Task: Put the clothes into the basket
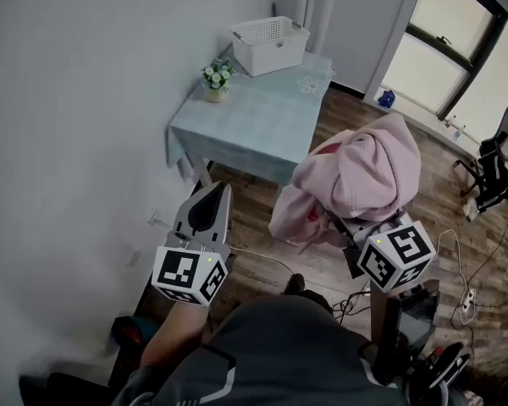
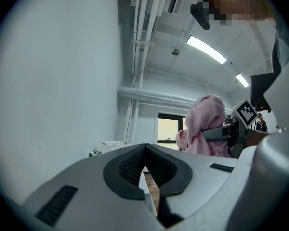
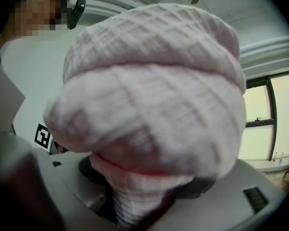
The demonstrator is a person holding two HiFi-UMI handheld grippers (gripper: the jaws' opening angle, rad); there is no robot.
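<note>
A bundled pink garment [image 1: 362, 172] hangs in the air to the right of the table, and my right gripper [image 1: 339, 223] is shut on its lower folds. In the right gripper view the pink garment [image 3: 154, 90] fills almost the whole picture, pinched low down in the right gripper [image 3: 139, 203]. The white slatted basket [image 1: 269, 42] stands on the far end of the table [image 1: 254, 129]. My left gripper [image 1: 215, 188] hovers off the table's near left corner, shut and empty. In the left gripper view the left gripper [image 2: 145, 154] has its pads together, with the garment [image 2: 205, 124] to its right.
A small pot of flowers [image 1: 217, 78] sits on the table's left side, next to the basket. Cables and a power strip [image 1: 467, 299] lie on the wooden floor at the right. An office chair [image 1: 494, 172] stands by the window, and a white wall runs along the left.
</note>
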